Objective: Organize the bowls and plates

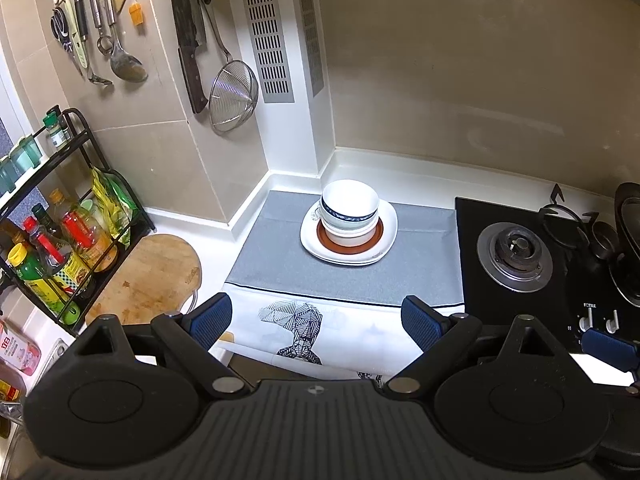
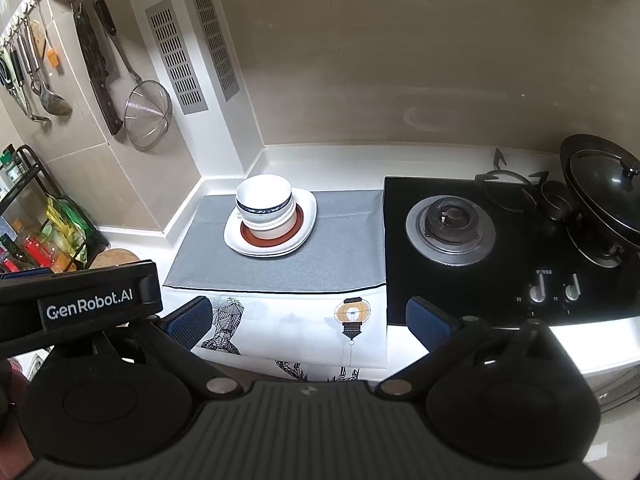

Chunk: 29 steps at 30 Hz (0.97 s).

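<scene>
White ceramic bowls stacked on white plates (image 1: pixel 349 220) sat well ahead of both open, empty jaws, centred before the left gripper (image 1: pixel 316 322), left of the right gripper (image 2: pixel 310 322).

Stacked white ceramic bowls (image 2: pixel 264 206) on white square plates (image 2: pixel 272 224) | grey cloth mat (image 2: pixel 320 264) beneath | black gas hob (image 2: pixel 500 252) beside | right gripper (image 2: pixel 308 322) jaws apart, empty

Bowls (image 1: pixel 349 210) are stacked on plates (image 1: pixel 348 254), set on a mat (image 1: pixel 280 264) toward its back, near the wall corner. A stove (image 1: pixel 516 256) is placed right of the mat; a cutting board (image 1: pixel 152 276) and a bottle rack (image 1: pixel 60 216) are found left.
</scene>
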Motion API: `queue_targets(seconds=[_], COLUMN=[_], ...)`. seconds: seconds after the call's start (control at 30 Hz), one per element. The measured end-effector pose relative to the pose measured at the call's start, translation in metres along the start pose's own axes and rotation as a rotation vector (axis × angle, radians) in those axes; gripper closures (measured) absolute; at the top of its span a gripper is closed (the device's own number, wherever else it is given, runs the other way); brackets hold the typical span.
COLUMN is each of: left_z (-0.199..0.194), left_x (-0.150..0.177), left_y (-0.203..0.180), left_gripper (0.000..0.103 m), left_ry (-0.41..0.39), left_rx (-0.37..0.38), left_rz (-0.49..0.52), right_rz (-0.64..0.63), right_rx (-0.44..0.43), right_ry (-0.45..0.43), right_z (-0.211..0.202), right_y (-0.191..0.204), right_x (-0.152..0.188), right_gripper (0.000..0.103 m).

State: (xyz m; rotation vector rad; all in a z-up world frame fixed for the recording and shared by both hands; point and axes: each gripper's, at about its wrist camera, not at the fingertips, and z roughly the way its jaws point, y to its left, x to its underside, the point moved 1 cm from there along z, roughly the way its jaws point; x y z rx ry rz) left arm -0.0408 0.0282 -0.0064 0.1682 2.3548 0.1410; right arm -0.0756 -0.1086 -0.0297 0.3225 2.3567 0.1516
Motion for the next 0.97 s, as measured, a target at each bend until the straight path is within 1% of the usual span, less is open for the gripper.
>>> queue_targets(seconds=[0.3, 0.7, 0.97], left_z=[0.000, 0.020, 0.045], left_x=[-0.006, -0.013, -0.016], left_y=[-0.003, 0.002, 0.016], left_gripper=[0.010, 0.010, 0.010], left_ry=[-0.018, 0.015, 0.055], left_rx=[-0.004, 0.016, 0.019], left_rz=[0.026, 0.025, 0.010], right_rz=[0.020, 0.008, -0.016], right_rx=[-0.009, 0.012, 0.025], right_ry=[-0.018, 0.012, 0.046], right_z=[0.000, 0.016, 0.037], right_y=[-0.003, 0.003, 0.015], right_x=[-0.002, -0.011, -0.015], right_gripper=[0.000, 0.000, 0.000])
